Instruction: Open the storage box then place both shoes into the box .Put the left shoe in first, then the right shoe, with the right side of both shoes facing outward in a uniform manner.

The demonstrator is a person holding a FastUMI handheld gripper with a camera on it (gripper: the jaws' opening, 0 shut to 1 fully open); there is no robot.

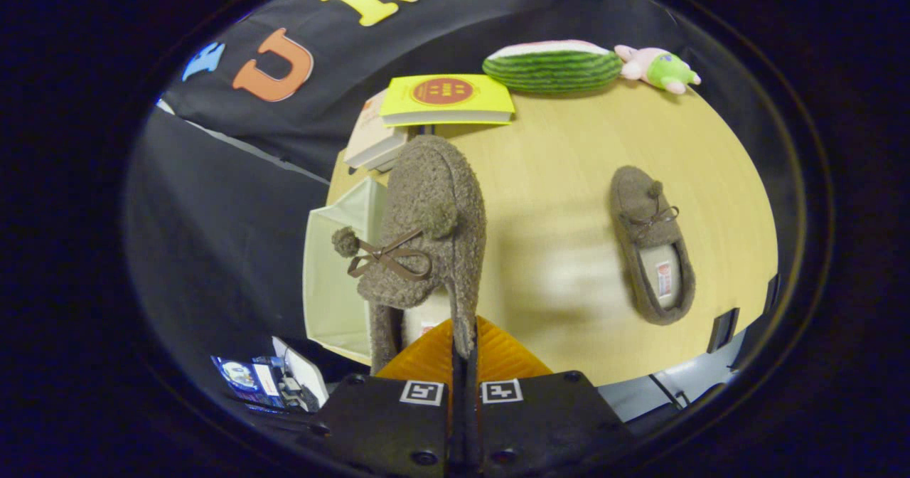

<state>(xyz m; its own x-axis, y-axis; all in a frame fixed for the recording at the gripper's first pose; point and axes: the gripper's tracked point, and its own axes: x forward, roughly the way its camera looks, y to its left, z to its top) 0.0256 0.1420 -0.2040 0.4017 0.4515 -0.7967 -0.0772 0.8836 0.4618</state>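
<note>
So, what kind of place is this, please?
Probably a staged test booth, not a home: a black cloth wall behind a wooden table with set-out props, books and plush toys. The gripper holds a slipper, jaws shut on its heel edge.
</note>
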